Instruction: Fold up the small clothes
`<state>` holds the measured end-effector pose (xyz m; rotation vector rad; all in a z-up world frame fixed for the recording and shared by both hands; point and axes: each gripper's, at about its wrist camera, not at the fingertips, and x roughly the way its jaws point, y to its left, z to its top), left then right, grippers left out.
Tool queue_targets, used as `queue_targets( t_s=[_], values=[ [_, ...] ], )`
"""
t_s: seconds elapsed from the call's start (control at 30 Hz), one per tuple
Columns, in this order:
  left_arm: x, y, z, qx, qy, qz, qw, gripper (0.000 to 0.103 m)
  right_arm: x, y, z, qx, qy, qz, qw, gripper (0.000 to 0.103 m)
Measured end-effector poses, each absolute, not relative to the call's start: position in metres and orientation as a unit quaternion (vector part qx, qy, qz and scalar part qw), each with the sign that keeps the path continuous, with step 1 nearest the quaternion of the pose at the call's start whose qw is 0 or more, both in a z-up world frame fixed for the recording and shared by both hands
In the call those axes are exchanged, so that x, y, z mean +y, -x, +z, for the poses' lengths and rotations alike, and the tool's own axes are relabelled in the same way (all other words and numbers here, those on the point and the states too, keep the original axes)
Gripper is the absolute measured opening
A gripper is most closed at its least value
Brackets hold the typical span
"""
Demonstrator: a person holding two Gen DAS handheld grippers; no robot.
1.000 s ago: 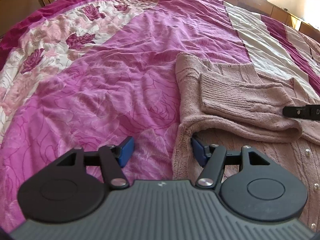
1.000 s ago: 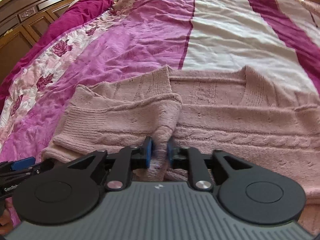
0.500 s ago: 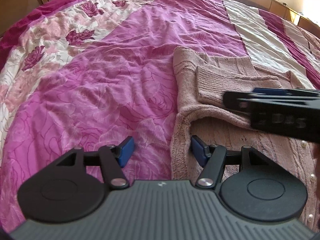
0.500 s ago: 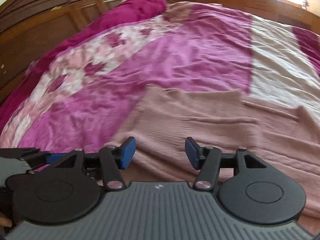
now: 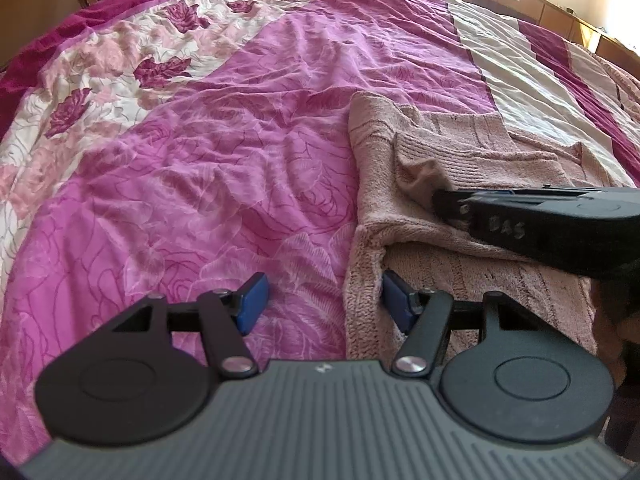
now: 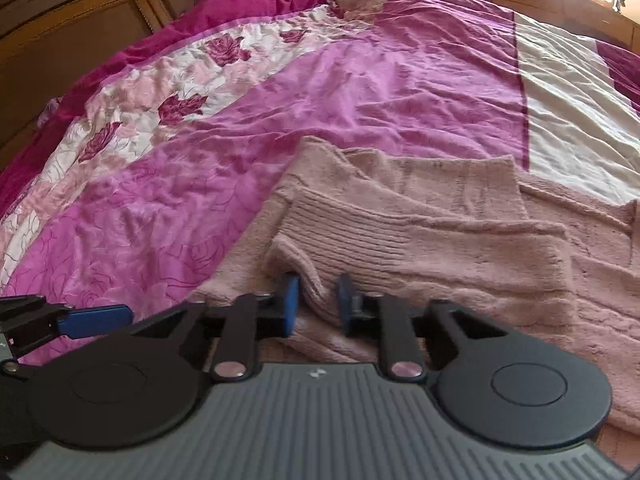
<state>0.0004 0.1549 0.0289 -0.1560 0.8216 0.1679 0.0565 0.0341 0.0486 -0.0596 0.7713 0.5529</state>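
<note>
Left wrist view first: the left gripper point(image 5: 320, 300) hangs over the near edge of the pink sweater point(image 5: 460, 280), which lies flat on the bed cover point(image 5: 200, 160). Its two blue pads are spread wide. One pad sits over the bed cover, just beside the sweater's side edge, and the other pad point(image 5: 394, 300) touches that edge, but they pinch nothing. Past it, on the sweater, lies the folded sleeve point(image 5: 460, 156). The right gripper point(image 5: 444, 202) comes in from the right side and bites the cuff end of that sleeve, and the cloth there is bunched up

Right wrist view next: the right gripper point(image 6: 316, 300) has just been closing, and a fold of the sleeve cuff point(image 6: 316, 292) is squeezed between its pads. The ribbed sleeve point(image 6: 400, 236) lies across the sweater point(image 6: 520, 320). The left gripper point(image 6: 96, 316) shows at the left, beside the sweater, over the bed cover point(image 6: 320, 80)

The step in hand looks like fixing the sleeve so that it lies neatly inside the sweater's body. The sweater is only partly folded. The next move probably calls for a gentle pull on the cuff to lay it flat, while the left claw holds the sweater's edge down. A hard tug could drag the whole sweater out of shape

No boxes, baskets or other holders can be seen, so nothing is inside anything
</note>
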Motion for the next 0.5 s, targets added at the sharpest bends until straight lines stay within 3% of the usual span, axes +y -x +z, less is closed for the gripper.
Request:
queue_targets(
  t_s=[0.5],
  values=[
    [0.143,-0.001,0.06,0.366,0.082,0.063,0.925,0.064,-0.064,-0.034,0.108,0.287,-0.073,0.19,0.936,0.007]
  ],
)
